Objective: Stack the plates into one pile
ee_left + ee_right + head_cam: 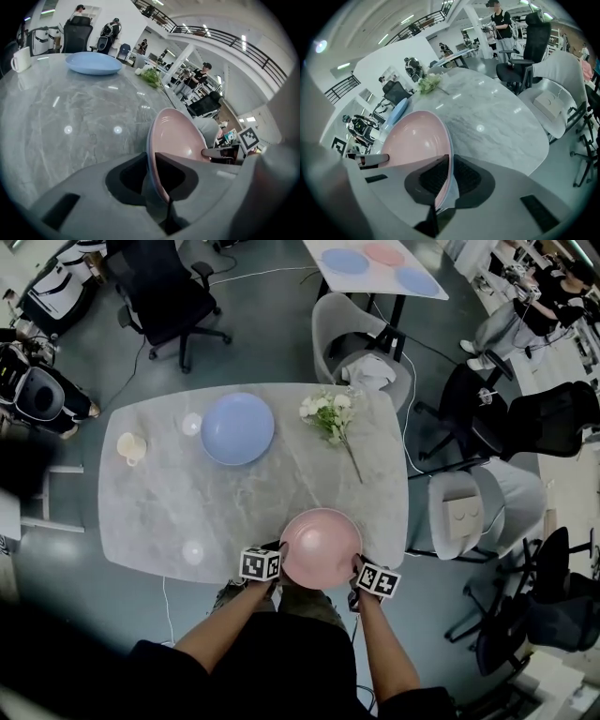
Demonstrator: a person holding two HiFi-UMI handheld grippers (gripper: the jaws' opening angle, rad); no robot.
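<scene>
The scene is borne by an oval worktop (187,502) of grey, marble-veined stone, polished enough for ceiling lights to be mirrored in it. Toward its far side, a round, shallow, pale blue plate (237,427) with a smooth glazed surface is seen lying flat and alone; it is taken to be the base of the pile. A round, glossy pink plate (321,547) of much the same size is found at the near edge of the worktop, slightly overhanging it and well apart from the blue plate. The step in hand is judged to be the pick-up of the pink plate. Its thin rim is pinched on the left side by the left tongs (151,174) and on the opposite side by the right tongs (449,180). Whether it is already lifted clear of the stone cannot be told. A level carry across the worktop is called for next, with both grips kept even so that the slick glaze is not let slip, then a centred lowering onto the blue plate. A loose bunch of white flowers (328,413) is passed on the right, and a small cream mug (131,446) is left at the far left.
</scene>
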